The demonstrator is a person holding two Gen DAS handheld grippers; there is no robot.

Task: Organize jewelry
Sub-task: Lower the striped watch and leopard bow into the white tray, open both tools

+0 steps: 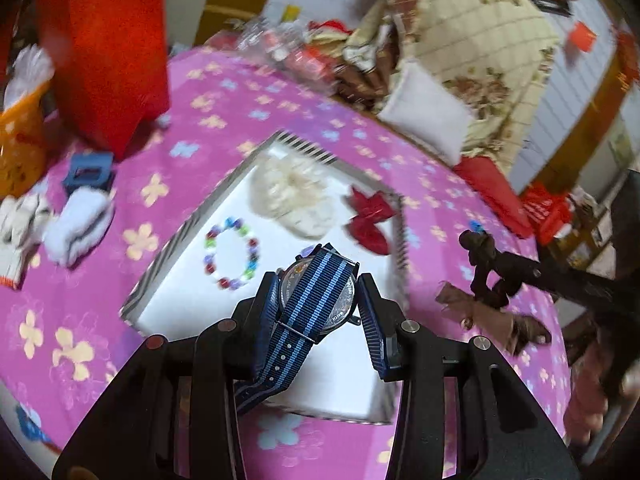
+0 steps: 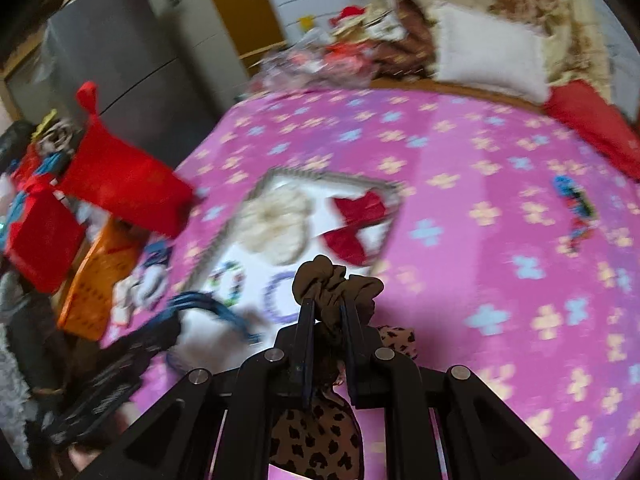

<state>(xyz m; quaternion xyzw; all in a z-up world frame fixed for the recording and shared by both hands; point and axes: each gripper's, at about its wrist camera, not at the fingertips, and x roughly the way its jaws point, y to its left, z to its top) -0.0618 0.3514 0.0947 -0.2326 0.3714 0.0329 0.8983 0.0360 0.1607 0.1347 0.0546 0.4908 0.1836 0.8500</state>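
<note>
A: Left claw (image 1: 318, 300) is clamped on a round silver-backed watch with a navy and light-blue striped fabric strap (image 1: 316, 292). It hangs above the near half of the shallow white tray with a striped rim (image 1: 200, 220); strap tail dangles toward 7 o'clock.

B: What's in the tray?

A: Multicoloured glass bead bracelet (image 1: 232, 254) at 10 o'clock of the watch, fluffy cream scrunchie (image 1: 294, 196) at 12, shiny red bow (image 1: 370, 220) at 1. The near white patch looks bare.

B: So the drop?

A: My call: lower over that bare patch, keep clear of the beads, let the strap tail touch first, then open. Releasing high risks the watch face knocking the bracelet.

B: Right side?

A: Right claw (image 2: 328, 304) is pinched narrow on a dark brown fabric scrunchie (image 2: 336, 284), off the tray's right near corner. A leopard-print brown fabric piece (image 2: 316, 432) hangs under it; can't tell if it's one item. Purple bead ring (image 2: 280, 296) is at its 9 o'clock.

B: Anything loose?

A: Blue hair claw clip (image 1: 88, 174) on the pink flowered cloth of the counter (image 1: 224, 112), outside the tray. Views are motion-blurred, so don't rush both drops.
</note>
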